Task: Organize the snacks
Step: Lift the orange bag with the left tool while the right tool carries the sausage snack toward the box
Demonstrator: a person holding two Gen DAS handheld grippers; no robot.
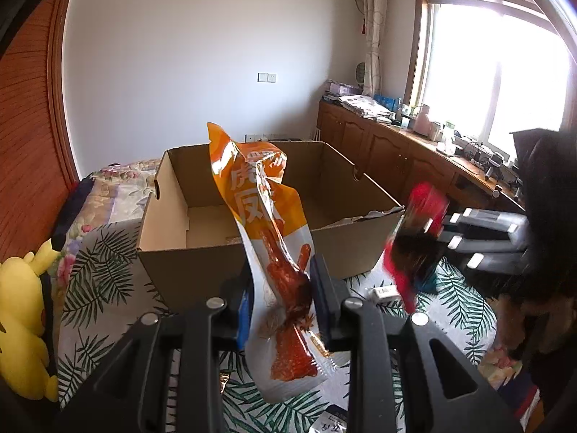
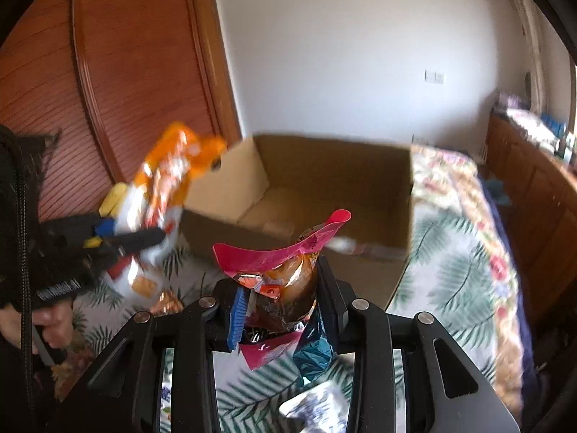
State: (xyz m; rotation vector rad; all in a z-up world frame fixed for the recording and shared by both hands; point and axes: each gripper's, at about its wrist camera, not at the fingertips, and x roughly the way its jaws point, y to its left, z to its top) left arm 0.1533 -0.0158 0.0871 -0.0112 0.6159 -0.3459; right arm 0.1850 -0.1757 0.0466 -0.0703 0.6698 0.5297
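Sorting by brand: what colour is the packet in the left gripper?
Orange and white packet, clearest in the left wrist view.

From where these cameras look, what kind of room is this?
Most likely a bedroom in a home. A bed with a leafy, floral bedspread holds a cardboard box; a wooden wardrobe lines one wall, and a yellow plush toy sits at the bed's edge.

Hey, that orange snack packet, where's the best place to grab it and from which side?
Grip the orange snack packet low, across its flat faces near the bottom seal, coming from below, as the left gripper does now. The packet is thin and floppy; its top leans toward the cardboard box, so a low pinch likely leaves the length free to drop in.
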